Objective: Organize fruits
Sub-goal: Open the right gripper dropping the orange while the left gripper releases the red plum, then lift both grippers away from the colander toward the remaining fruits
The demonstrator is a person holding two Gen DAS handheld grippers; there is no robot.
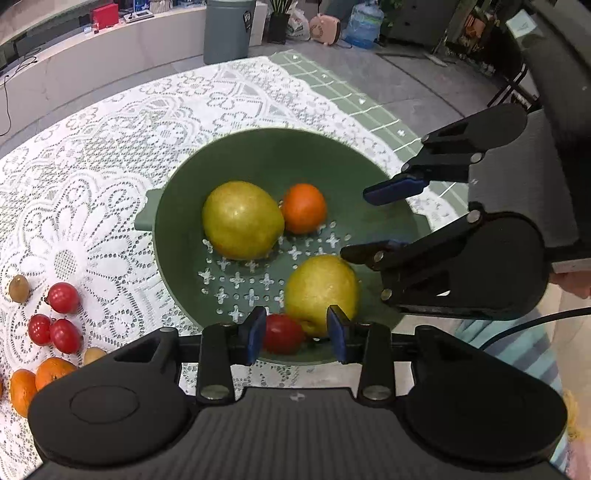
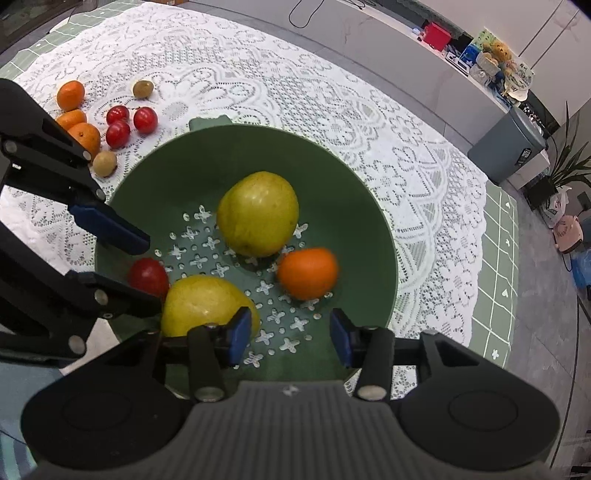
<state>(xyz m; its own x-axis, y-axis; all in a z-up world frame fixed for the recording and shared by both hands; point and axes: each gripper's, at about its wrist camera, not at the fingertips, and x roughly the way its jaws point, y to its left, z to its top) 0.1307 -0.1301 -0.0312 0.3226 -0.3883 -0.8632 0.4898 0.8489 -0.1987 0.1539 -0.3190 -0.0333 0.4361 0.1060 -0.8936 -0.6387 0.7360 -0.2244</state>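
A green perforated colander sits on the lace-covered table. Two yellow-green pears, an orange and a red tomato lie in it. The orange looks blurred in the right wrist view. My left gripper hangs over the near rim, open, the tomato lying loose between its pads. My right gripper is open above the bowl floor with nothing in it.
Left of the colander lie three tomatoes, two kiwis and three oranges on the lace cloth. A grey bin and a counter stand beyond the table. A striped sleeve is at the right.
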